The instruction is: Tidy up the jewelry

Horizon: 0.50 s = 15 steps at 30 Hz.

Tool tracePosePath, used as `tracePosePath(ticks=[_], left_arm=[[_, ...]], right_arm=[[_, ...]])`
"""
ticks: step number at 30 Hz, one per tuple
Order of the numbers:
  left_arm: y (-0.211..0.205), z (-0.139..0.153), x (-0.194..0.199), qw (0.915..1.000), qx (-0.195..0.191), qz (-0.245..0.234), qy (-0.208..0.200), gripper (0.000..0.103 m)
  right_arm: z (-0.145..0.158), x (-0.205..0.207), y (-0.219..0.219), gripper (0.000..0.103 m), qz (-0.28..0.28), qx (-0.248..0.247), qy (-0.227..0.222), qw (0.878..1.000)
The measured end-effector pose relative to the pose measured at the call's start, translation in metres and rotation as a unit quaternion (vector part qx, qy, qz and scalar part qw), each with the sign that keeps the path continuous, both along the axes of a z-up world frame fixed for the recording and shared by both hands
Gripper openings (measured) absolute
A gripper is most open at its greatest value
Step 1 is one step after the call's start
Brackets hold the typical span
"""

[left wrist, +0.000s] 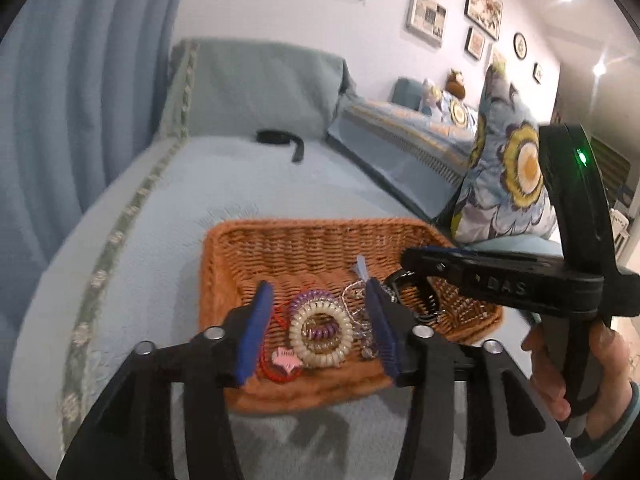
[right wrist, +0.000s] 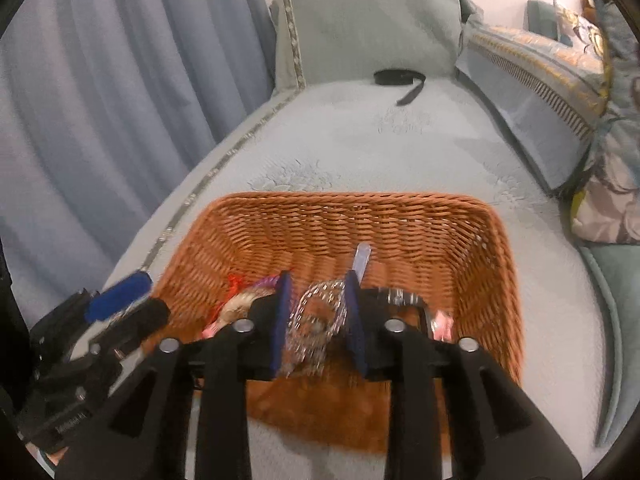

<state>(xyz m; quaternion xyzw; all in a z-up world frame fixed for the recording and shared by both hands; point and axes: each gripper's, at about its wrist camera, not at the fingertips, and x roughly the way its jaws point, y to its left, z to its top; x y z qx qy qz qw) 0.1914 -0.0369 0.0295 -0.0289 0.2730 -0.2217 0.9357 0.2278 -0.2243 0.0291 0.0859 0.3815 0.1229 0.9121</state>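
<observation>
- Your left gripper (left wrist: 318,332) hangs over the near end of the wicker basket (left wrist: 304,240), its blue-padded fingers (left wrist: 252,332) spread wide with nothing between the pads.
- Framed in that gap lies a cream coil hair tie (left wrist: 320,338), with a purple coil tie (left wrist: 310,298) touching its far side and threading through its middle.
- A pink star charm (left wrist: 285,359) sits on a red coil band (left wrist: 276,374) at the basket's near left corner (right by your left finger).
- Your right gripper (right wrist: 319,320) is down inside the same basket, fingers apart on either side of a tangle of silver chain jewelry (right wrist: 318,320). The pads look close to the chain, but the blur keeps me from telling whether they touch it.
- A pale blue tag (right wrist: 361,262) sticks up just beyond your right finger.
- Something small and pink (right wrist: 442,326) lies at the basket's right side; it is too blurred to name.
- The basket rests on a light blue quilted cover (right wrist: 400,152), with a black strap (right wrist: 400,80) well beyond it near the backrest.
- A floral cushion (left wrist: 508,176) leans at the right, and blue curtains (right wrist: 120,100) hang to the left.
</observation>
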Motion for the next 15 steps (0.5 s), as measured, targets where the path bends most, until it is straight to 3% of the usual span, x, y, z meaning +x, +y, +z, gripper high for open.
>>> tracePosePath(ticks=[1, 2, 6, 9, 15], left_arm=[[0.002, 0.004, -0.010, 0.9999, -0.002, 0.006, -0.010, 0.057], [0.004, 0.007, -0.018, 0.9998, -0.004, 0.010, -0.018, 0.062], [0.008, 0.019, -0.070, 0.9972, 0.007, 0.036, -0.065, 0.077], [0.009, 0.024, -0.104, 0.9936, 0.017, 0.059, -0.095, 0.082], [0.014, 0.018, -0.151, 0.9866, 0.028, 0.105, -0.122, 0.084]], right_arm=[[0.003, -0.011, -0.001, 0.046, -0.002, 0.003, -0.010, 1.000], [0.006, -0.030, -0.003, 0.049, -0.006, 0.007, -0.027, 1.000], [0.009, -0.084, -0.004, 0.054, -0.013, 0.003, -0.061, 0.998], [0.006, -0.123, -0.005, 0.063, -0.029, -0.004, -0.086, 0.996], [-0.004, -0.184, -0.008, 0.064, -0.064, -0.034, -0.137, 0.988]])
